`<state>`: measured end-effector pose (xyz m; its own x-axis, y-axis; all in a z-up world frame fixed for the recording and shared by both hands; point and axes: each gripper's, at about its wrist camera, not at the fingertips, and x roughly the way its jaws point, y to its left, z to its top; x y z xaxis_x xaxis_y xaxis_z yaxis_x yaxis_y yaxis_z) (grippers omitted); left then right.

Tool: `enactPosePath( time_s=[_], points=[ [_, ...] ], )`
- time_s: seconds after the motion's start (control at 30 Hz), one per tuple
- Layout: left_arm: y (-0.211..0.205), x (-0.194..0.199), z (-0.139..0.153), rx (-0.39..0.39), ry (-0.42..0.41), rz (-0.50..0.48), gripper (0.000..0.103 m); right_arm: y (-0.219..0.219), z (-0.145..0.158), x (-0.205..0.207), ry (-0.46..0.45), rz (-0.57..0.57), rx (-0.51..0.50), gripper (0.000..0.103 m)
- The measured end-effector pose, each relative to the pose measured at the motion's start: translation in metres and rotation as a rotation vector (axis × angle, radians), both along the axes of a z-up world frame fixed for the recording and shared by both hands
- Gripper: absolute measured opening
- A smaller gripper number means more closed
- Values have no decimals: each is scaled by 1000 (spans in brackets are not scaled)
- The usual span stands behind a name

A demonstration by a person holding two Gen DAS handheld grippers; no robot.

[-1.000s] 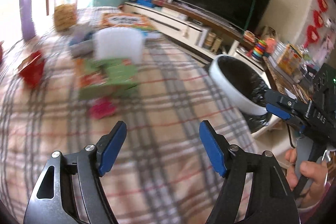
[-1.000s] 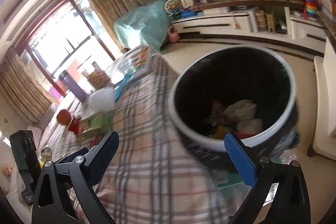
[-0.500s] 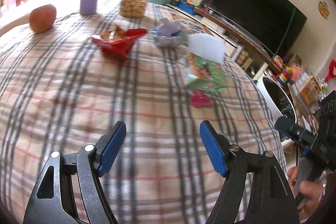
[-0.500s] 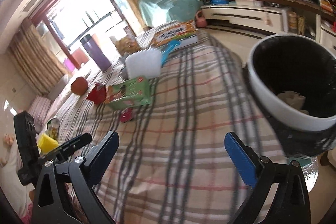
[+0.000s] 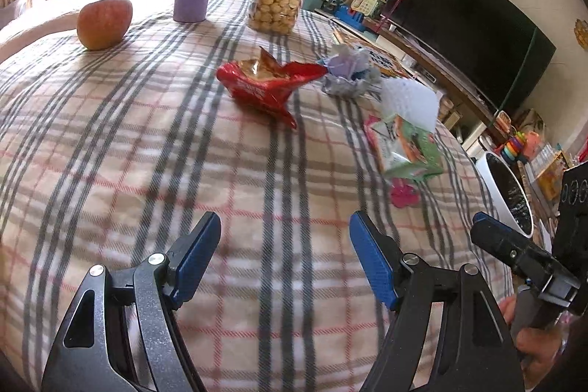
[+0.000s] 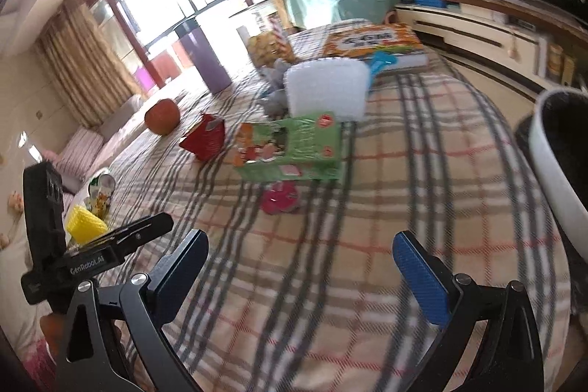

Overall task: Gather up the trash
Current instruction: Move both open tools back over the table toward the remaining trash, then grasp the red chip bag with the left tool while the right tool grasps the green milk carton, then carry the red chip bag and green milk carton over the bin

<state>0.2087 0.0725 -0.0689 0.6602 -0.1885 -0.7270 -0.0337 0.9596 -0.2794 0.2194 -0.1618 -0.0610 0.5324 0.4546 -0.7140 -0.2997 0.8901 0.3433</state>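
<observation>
Both hand-held grippers, left (image 5: 284, 258) and right (image 6: 299, 265), are hovering released, empty. Risk: red wrapper (image 5: 270, 85), frame centre, is lying crumpled; pads may slip off.

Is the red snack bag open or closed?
Open. The red snack bag lies on the checked cloth with its torn top spread wide, shiny inside showing.

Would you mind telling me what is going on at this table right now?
A person holds a gripper in each hand over a checked tablecloth, clearing rubbish. The left gripper and right gripper are both open and empty. A red wrapper, green packet and pink scrap lie uncollected; the bin stands beside the table.
</observation>
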Motion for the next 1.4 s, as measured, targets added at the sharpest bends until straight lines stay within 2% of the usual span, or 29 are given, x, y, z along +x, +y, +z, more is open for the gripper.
enactPosePath(
  time_s=[0.27, 0.6, 0.67, 0.73, 0.77, 0.87, 0.93, 1.17, 1.4],
  points=[
    [20, 41, 7, -8, -4, 16, 74, 32, -3, 28, -19, 72, -54, 101],
    [21, 94, -3, 0, 9, 21, 73, 48, -24, 67, 39, 42, -91, 101],
    [21, 100, -6, -9, 9, 16, 54, 46, -28, 71, 45, 33, -81, 100],
    [20, 103, -9, -12, 19, 6, 23, 45, -27, 70, 28, 36, -78, 95],
    [19, 103, -11, -9, 22, 4, 17, 43, -26, 69, 18, 35, -79, 89],
    [17, 97, -9, 8, 7, 8, 7, 40, -26, 67, 17, 33, -66, 89],
    [15, 92, -6, 12, -3, 8, 4, 38, -24, 64, 14, 29, -58, 89],
    [0, 61, 1, 17, -26, -24, 3, 15, -16, 40, 5, -7, -10, 89],
    [-34, 27, 9, -7, -46, -99, 3, -21, -5, 11, -14, -68, -23, 89]
  ],
)
